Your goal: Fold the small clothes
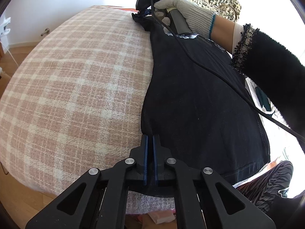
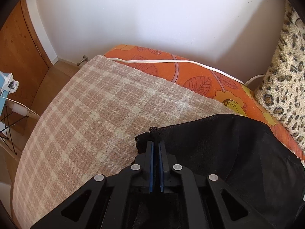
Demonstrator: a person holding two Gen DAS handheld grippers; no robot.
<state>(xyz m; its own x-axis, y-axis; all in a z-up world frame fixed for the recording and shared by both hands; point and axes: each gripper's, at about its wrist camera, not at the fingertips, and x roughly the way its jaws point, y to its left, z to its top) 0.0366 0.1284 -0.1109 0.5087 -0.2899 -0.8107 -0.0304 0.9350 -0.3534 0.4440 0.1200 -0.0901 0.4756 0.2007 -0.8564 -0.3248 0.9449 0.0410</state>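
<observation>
- Two tools are clenched on one dark garment (image 1: 200, 99), which lies stretched along the right side of the plaid blanket (image 1: 76, 87).
- The left tool (image 1: 150, 145) grips the garment's near edge, just where the cloth meets the blanket; its blue pads pinch a thin fold, likely to anchor that end.
- The right tool (image 2: 156, 148) pinches the far corner of the garment (image 2: 219, 148), toward the blanket's far edge; in the left wrist view the gloved hand (image 1: 183, 13) holds it there.
- Holding both ends along the same side keeps that edge taut and straight, which I judge is the setup for lifting it over the rest of the cloth in a lengthwise fold.
- The blanket (image 2: 95, 105) gives a flat bed for the fold; beyond its far edge lies an orange flowered sheet (image 2: 190, 72) with a leopard-print throw (image 2: 282, 80) past it.
- A black cable (image 1: 209, 70) trails across the garment from the right tool and could snag the cloth as it turns over.
</observation>
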